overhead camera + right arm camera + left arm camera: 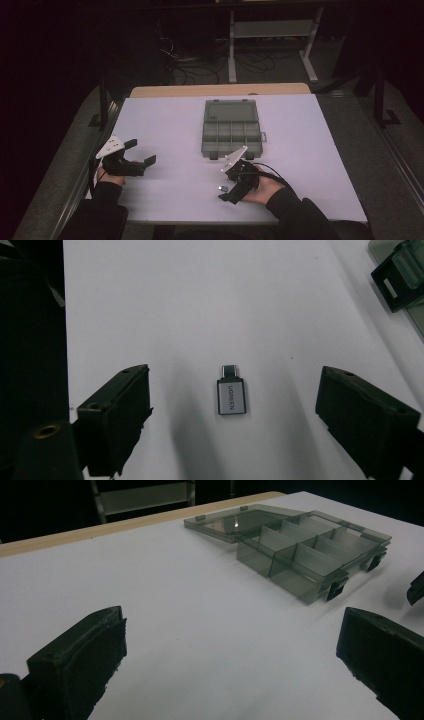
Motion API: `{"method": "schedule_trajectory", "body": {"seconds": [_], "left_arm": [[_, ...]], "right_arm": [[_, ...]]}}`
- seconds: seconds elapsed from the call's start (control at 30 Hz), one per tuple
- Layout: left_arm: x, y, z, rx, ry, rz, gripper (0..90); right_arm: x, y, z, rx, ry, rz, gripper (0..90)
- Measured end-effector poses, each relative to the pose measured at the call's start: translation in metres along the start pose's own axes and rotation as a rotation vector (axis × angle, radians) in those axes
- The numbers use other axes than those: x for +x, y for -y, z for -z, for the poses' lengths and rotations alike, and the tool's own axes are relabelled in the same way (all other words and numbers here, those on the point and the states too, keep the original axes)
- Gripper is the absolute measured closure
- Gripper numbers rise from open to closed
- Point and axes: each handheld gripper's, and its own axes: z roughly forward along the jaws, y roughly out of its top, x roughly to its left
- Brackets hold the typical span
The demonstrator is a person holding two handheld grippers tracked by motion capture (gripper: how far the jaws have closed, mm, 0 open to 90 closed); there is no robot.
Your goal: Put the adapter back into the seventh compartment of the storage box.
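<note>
Right claw (235,415) wide, small silver adapter (230,394) on counter (165,120) between its jaws, untouched. Left claw (230,665) wide, empty. Open organizer box (232,130) far center.

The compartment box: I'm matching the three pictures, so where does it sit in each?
High view: compartment box lies open at table centre, lid flat behind.
Left gripper view: upper right, past the jaws.
Right gripper view: just a corner latch at the top right edge.
Shared landmark: the white table.
</note>
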Motion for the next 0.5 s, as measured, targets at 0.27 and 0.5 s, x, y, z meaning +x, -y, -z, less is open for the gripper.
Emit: {"method": "schedule_trajectory", "body": {"seconds": [0.27,0.5], "left_arm": [[0.0,0.0,-0.0001,0.0,0.001,0.0,0.0],[-0.0001,-0.0001,-0.0001,-0.001,0.001,-0.001,0.0]], "right_arm": [[-0.0007,0.0,-0.0017,0.021,-0.021,0.014,28.1],[0.0013,-0.0008,-0.003,0.026,-0.019,0.031,40.2]]}}
